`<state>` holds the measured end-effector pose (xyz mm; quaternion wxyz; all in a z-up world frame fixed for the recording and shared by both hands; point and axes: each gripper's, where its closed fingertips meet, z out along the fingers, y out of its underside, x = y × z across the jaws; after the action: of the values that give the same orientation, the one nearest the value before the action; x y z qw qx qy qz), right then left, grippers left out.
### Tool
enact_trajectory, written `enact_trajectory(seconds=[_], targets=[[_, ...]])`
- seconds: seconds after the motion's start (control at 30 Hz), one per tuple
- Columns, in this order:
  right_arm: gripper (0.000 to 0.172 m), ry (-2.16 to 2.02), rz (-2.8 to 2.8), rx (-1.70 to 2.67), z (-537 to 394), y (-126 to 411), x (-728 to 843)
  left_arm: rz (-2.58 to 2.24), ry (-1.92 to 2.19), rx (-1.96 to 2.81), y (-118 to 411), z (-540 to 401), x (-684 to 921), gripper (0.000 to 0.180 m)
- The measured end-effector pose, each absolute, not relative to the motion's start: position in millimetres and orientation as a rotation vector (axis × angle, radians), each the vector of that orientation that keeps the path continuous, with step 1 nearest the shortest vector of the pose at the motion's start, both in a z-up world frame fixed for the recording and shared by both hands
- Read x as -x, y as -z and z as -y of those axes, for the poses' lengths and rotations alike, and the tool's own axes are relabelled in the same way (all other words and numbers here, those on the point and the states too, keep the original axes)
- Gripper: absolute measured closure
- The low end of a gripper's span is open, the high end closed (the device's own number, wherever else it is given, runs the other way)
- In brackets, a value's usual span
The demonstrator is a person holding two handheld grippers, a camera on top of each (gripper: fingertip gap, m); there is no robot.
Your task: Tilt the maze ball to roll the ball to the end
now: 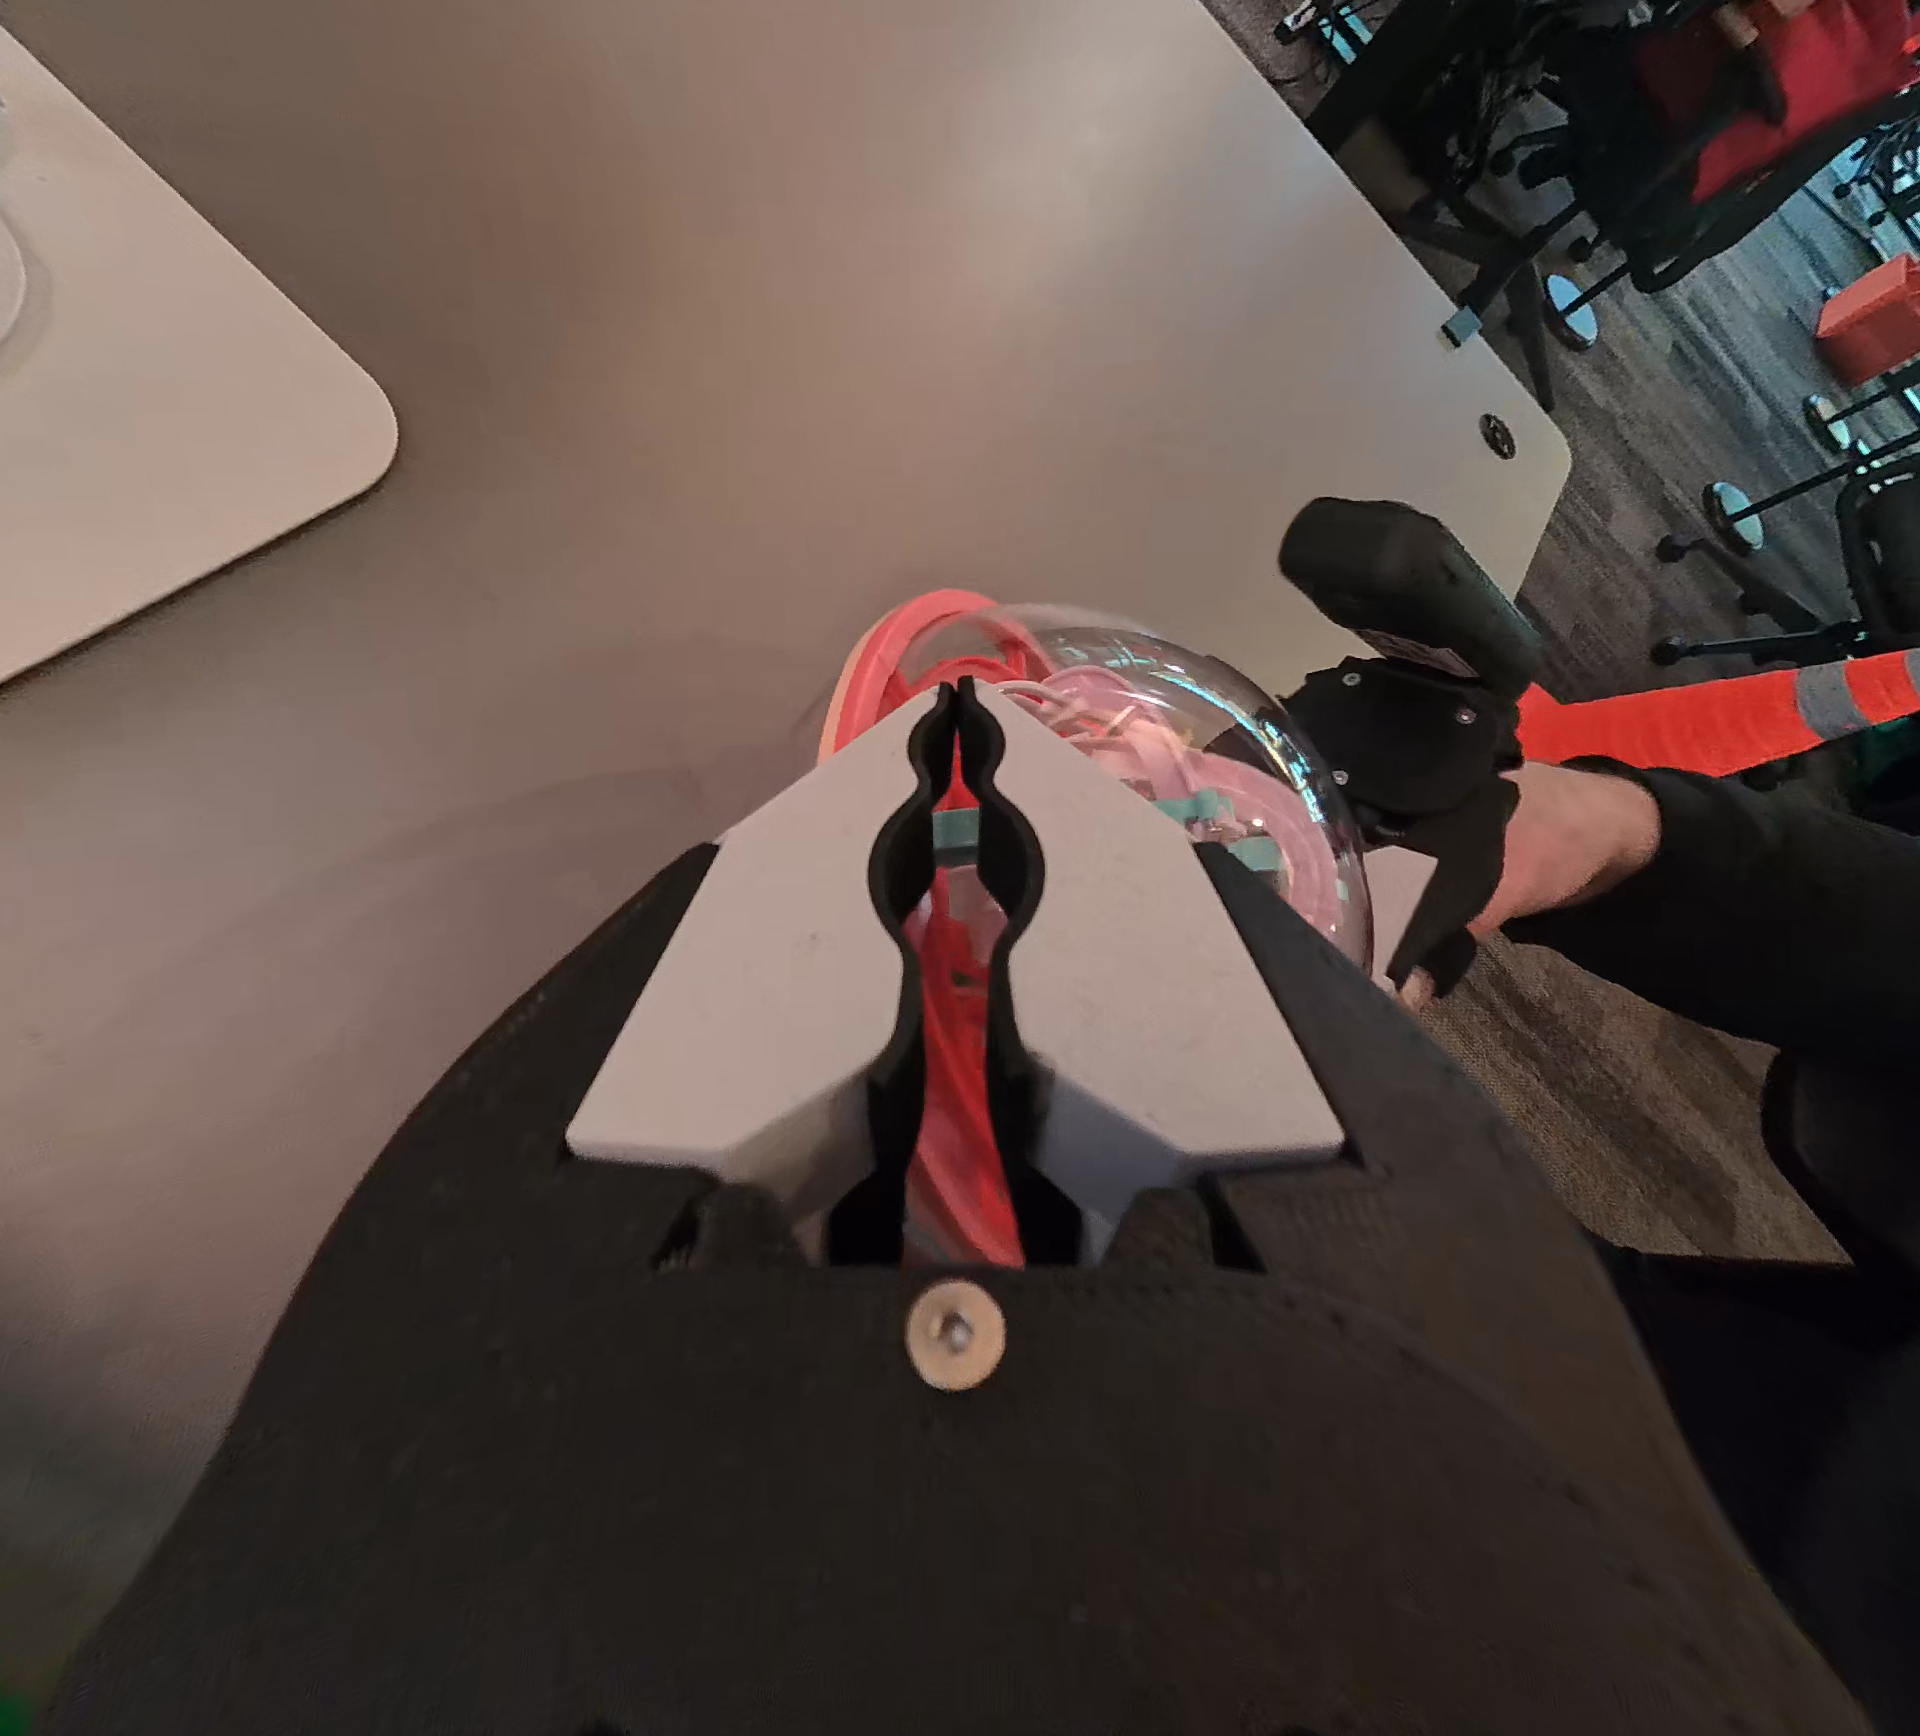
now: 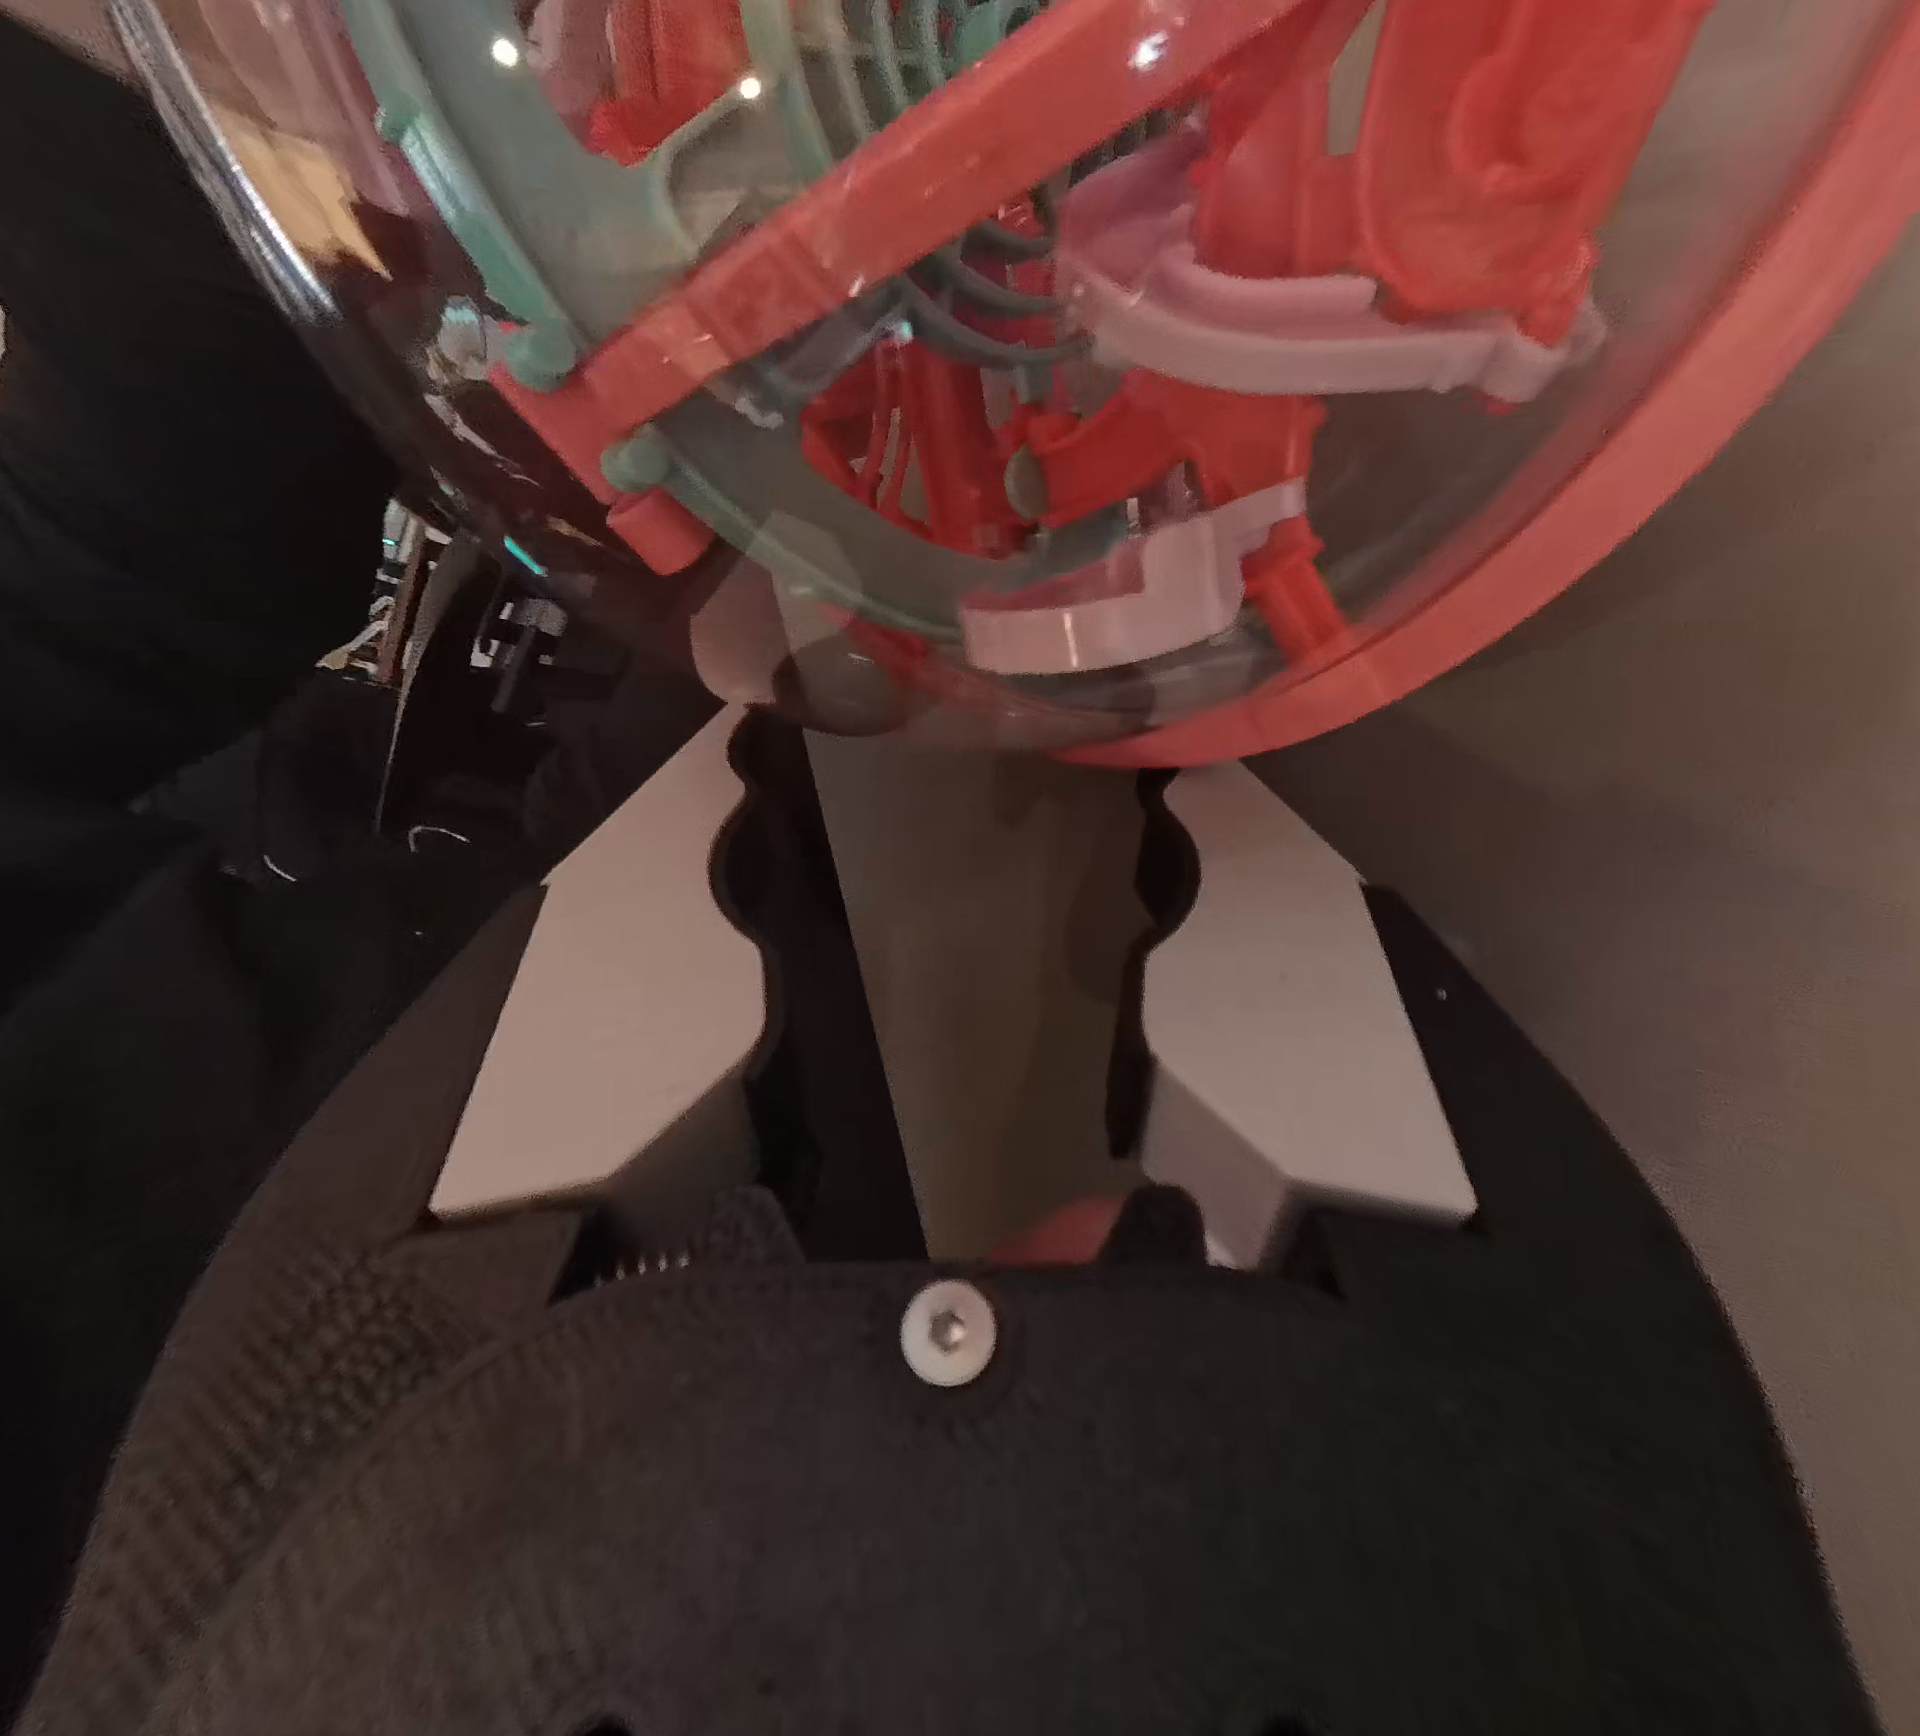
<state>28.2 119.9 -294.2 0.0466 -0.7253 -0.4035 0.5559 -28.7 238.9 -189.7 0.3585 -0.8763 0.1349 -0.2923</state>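
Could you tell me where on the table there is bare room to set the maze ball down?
The wide tabletop between the white mat at the left and the table's right edge is bare. It is crowded at the near right, where the maze ball, the right gripper and the person's hand meet.

Maze ball (image 2: 1039,284): clear shell, coral-red ring, red, teal and pale pink tracks. Grippers: black bodies, grey fingers (image 1: 790,938). Table (image 1: 727,284) grey-beige.
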Motion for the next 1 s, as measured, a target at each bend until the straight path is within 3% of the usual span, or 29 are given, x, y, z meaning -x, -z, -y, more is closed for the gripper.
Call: enact_trajectory(seconds=[0.3, 0.7, 0.77, 1.0], targets=[[0.104, -1.652, 1.194, 2.202, -126, 295, -35, -0.347, 0.792, 2.256, 190, -245, 21, 0.18], [0.134, -1.78, 1.105, 2.18, -129, 286, -33, -0.236, 0.953, 2.276, 199, -248, 38, 0.18], [0.133, -1.774, 1.107, 2.188, -129, 287, -33, -0.257, 0.931, 2.278, 198, -249, 36, 0.179], [0.106, -1.575, 1.13, 2.223, -136, 297, -39, -0.309, 0.888, 2.272, 195, -250, 21, 0.179]])
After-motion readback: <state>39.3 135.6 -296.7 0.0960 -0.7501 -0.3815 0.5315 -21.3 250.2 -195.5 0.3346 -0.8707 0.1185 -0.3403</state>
